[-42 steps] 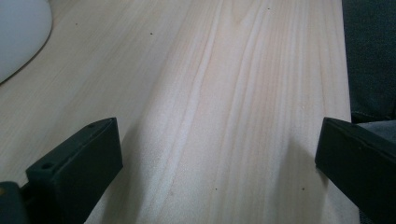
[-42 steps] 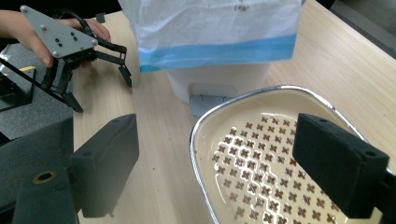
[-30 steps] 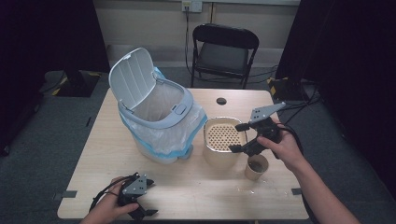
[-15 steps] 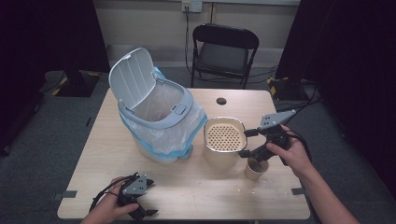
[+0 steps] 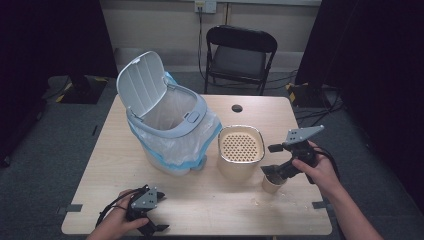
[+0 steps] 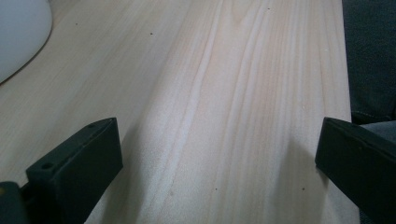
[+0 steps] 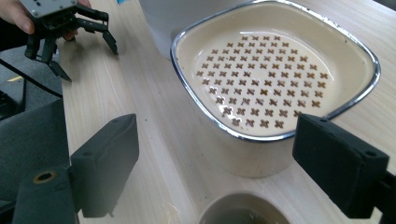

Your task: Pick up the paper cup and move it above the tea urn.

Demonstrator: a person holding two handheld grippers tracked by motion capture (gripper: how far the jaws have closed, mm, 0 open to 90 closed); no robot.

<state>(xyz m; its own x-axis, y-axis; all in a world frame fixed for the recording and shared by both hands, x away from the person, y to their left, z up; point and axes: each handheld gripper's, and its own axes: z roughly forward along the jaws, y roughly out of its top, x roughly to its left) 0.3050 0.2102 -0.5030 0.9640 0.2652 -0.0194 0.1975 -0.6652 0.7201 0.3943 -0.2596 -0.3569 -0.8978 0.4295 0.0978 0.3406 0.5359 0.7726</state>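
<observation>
The right gripper (image 5: pixel 272 160), lowered from above the cream strainer container (image 5: pixel 241 150), is now held open over the small cup (image 5: pixel 272 184) just beside it, so a grasp seems imminent, while the left gripper (image 5: pixel 150 220) rests open on the table (image 5: pixel 210 210).

A black folding chair (image 5: pixel 241 55) stands behind the wooden table (image 5: pixel 200 200) on grey carpet.
</observation>
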